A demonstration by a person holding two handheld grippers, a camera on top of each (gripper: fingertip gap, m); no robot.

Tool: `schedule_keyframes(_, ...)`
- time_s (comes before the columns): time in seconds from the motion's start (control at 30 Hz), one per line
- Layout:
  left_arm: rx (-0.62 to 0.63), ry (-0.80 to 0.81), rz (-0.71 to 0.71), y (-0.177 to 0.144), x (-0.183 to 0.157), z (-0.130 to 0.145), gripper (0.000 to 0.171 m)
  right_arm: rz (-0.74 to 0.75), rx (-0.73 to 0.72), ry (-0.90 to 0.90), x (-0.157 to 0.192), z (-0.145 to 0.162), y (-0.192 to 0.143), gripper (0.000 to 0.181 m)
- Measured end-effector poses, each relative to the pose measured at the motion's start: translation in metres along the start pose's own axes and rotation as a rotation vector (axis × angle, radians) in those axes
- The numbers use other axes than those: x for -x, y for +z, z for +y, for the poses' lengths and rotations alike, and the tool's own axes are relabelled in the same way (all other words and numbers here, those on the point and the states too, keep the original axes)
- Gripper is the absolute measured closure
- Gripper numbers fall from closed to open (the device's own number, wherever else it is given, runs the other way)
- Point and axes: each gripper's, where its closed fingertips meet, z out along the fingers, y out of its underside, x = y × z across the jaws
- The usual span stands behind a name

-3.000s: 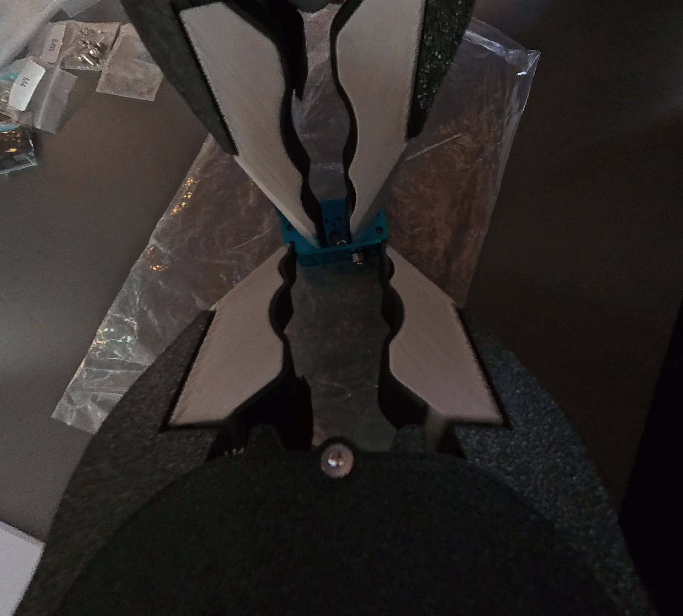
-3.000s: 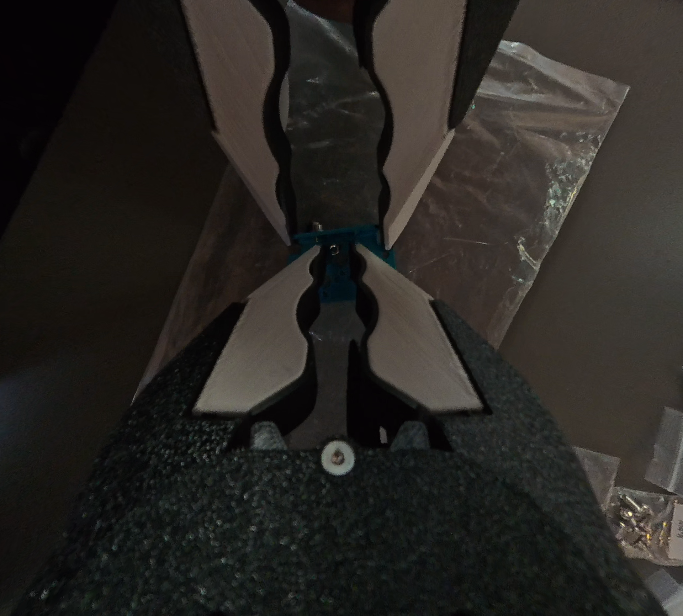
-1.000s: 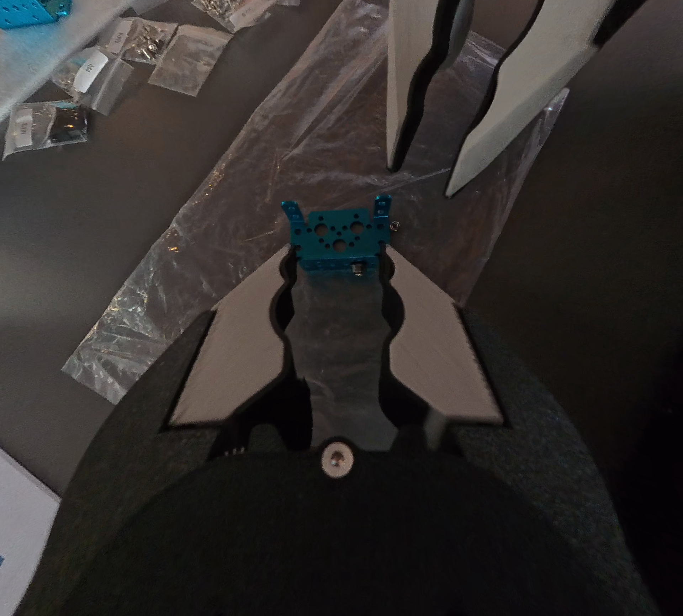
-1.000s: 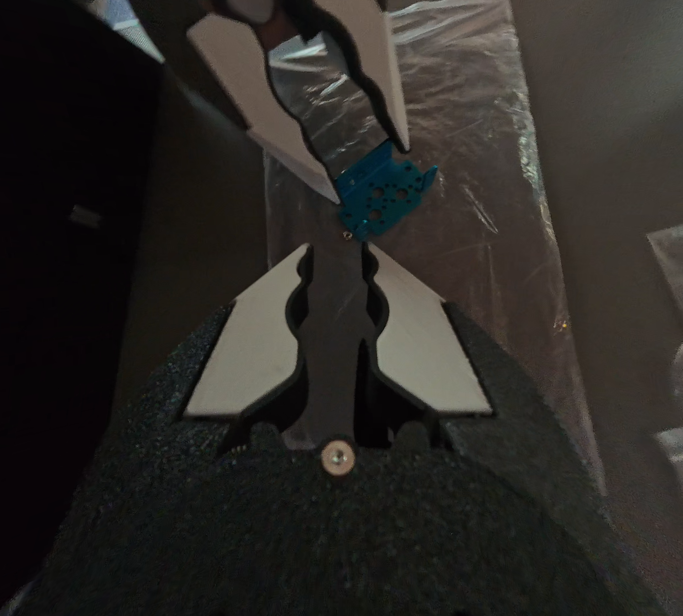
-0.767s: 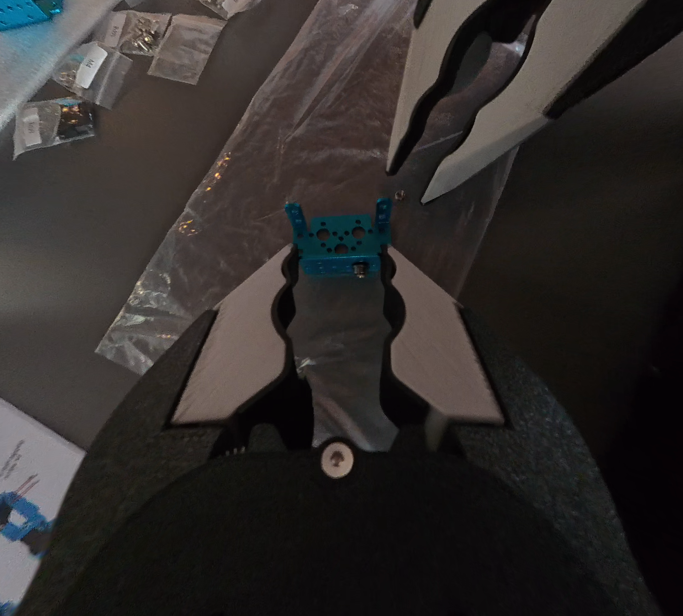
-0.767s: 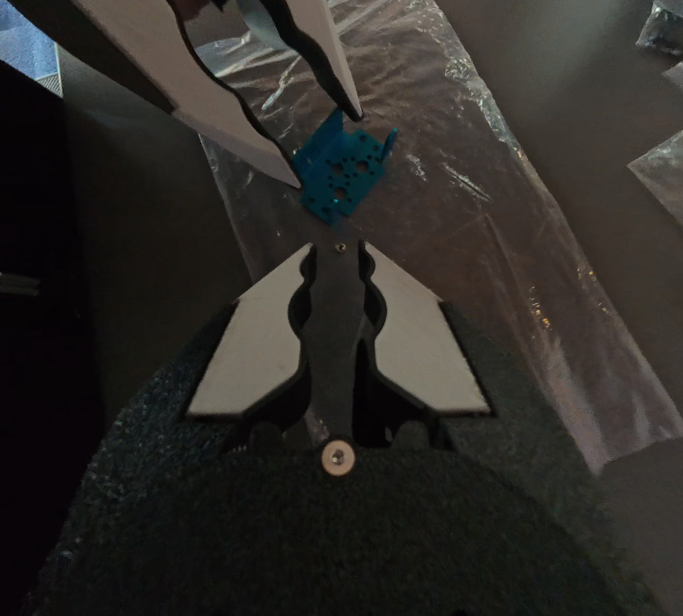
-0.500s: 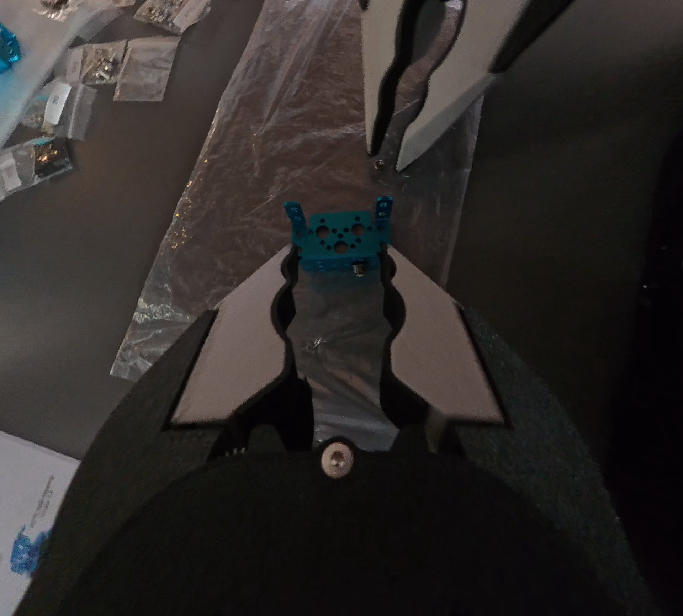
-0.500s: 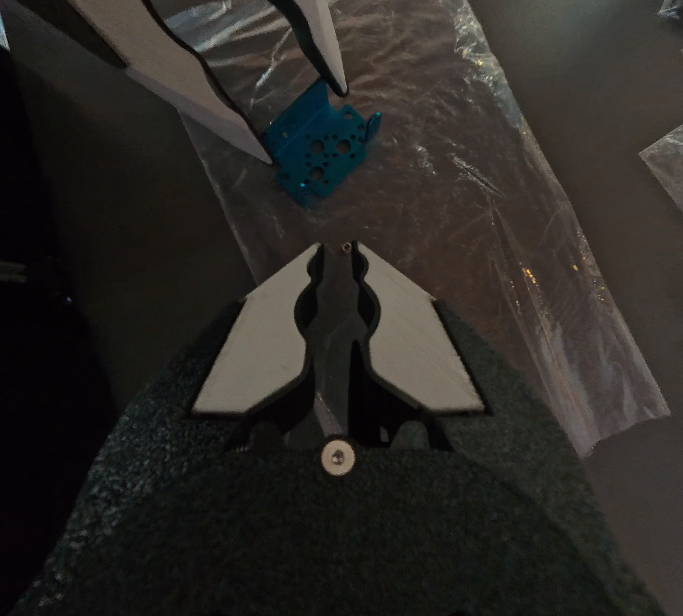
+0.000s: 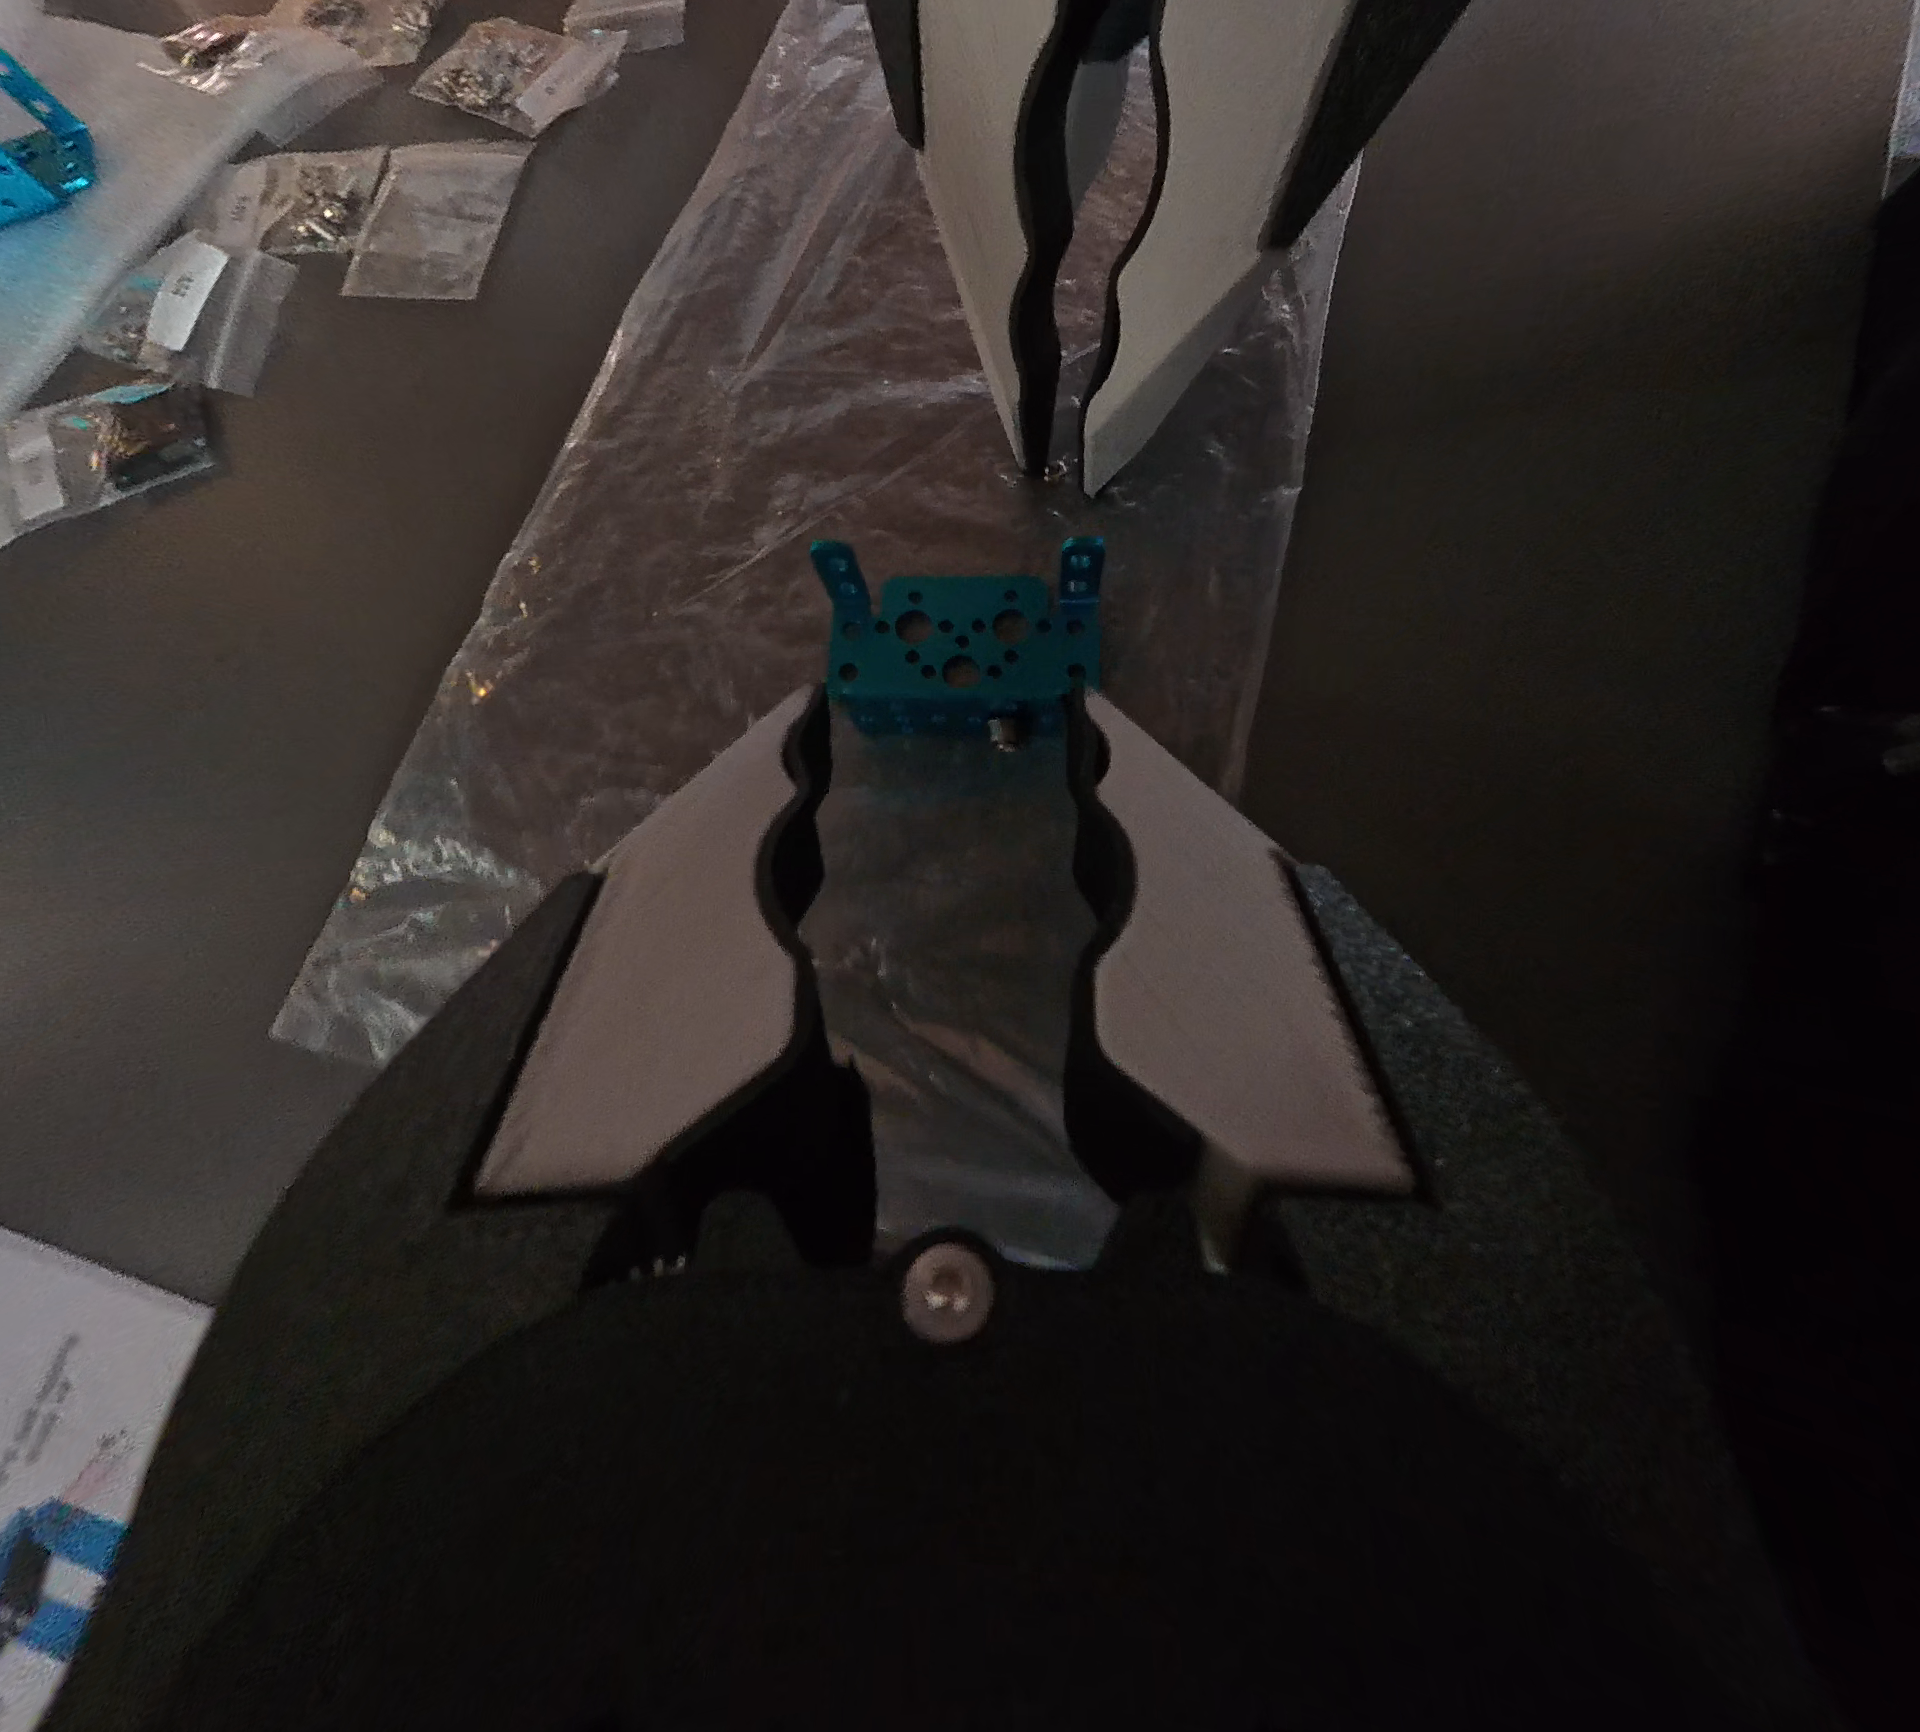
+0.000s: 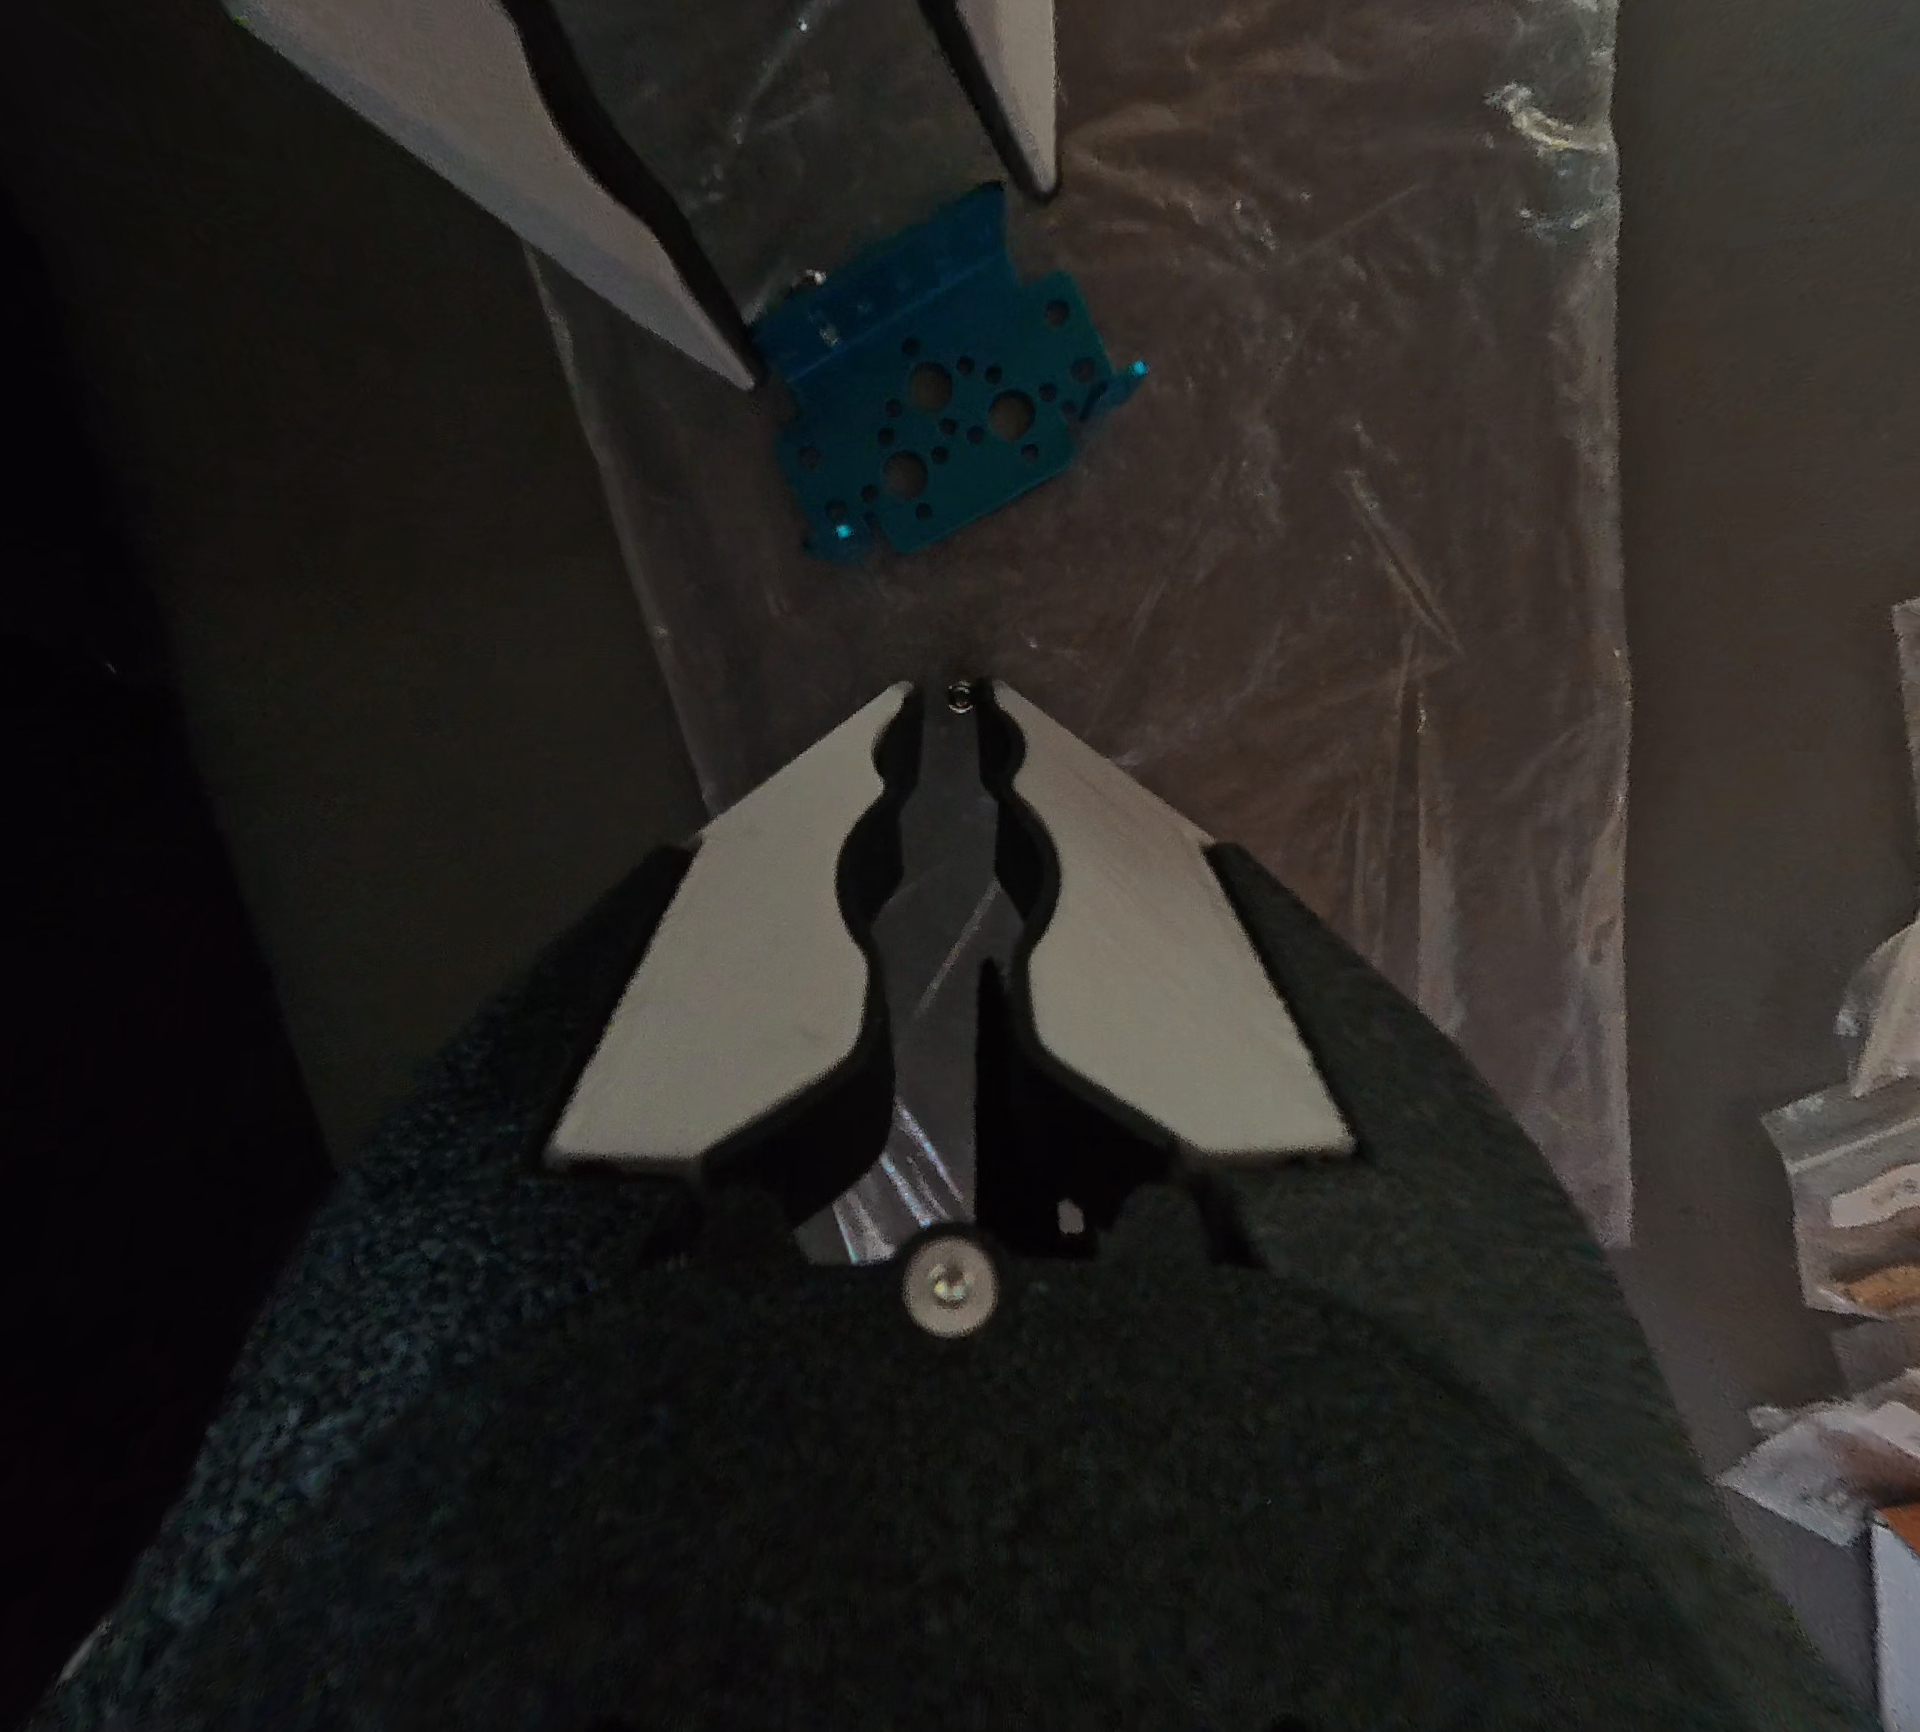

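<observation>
A perforated blue bracket point(image 9: 958, 656) is being clamped at mid-frame between the tips of the left gripper point(image 9: 954, 714), its two tabs pointing up-frame and its long axis lying crosswise above a clear plastic bag point(image 9: 727, 394). A tiny screw point(image 10: 958, 698) is being pinched by the nearly closed right gripper point(image 10: 956, 695), just below the bracket in the right wrist view.

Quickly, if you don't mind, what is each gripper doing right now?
Left gripper: shut on the blue bracket.
Right gripper: nearly closed around a tiny nut; grip uncertain.
</observation>
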Motion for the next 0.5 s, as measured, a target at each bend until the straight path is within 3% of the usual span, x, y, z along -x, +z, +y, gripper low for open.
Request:
schedule_keyframes(0.17, -0.058, -0.099, 0.004, -0.021, -0.001, 0.001, 0.126, -0.002, 0.029, -0.012, -0.001, -0.001, 0.001, 0.175)
schedule_keyframes(0.5, -0.043, -0.145, -0.028, -0.033, -0.006, 0.016, 0.126, -0.03, -0.073, 0.033, 0.002, -0.002, -0.002, 0.179)
